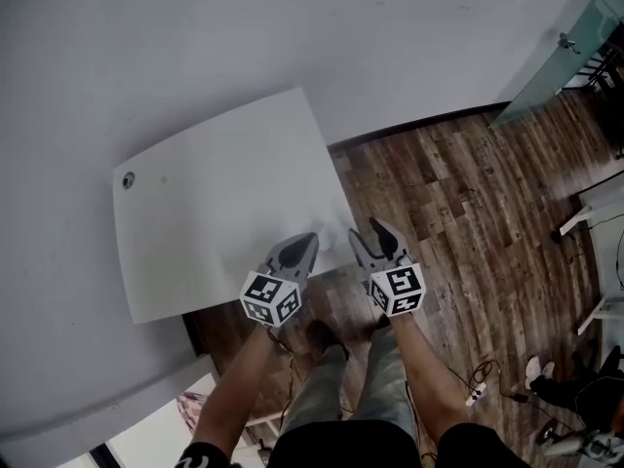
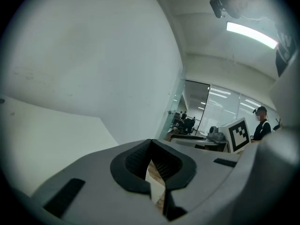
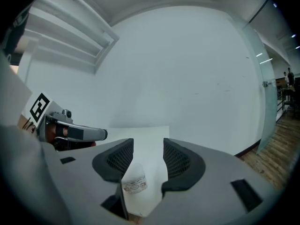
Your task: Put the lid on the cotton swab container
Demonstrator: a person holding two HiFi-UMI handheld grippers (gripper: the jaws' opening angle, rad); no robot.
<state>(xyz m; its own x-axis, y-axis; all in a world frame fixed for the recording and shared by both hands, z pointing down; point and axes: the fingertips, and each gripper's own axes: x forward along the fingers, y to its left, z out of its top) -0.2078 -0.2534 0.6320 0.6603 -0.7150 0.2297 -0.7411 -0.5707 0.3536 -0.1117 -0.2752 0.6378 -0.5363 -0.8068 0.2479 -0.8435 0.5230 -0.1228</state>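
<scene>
A small pale cotton swab container (image 3: 133,184) with a printed label stands on the white table (image 1: 214,213), near its front right corner. In the head view it is only a faint white shape (image 1: 334,239) between the two grippers. My right gripper (image 3: 148,146) is open, and the container shows low in the gap, clear of both pads. My left gripper (image 2: 151,144) is shut with nothing in it, and it hovers just left of the container (image 1: 308,238). The right gripper (image 1: 376,226) sits just past the table's edge. I see no separate lid.
A small dark round fitting (image 1: 128,179) sits at the table's far left corner. A white wall runs behind the table. Wooden floor (image 1: 458,193) lies to the right, with a glass door (image 1: 561,47) beyond and cables (image 1: 478,388) near the person's legs.
</scene>
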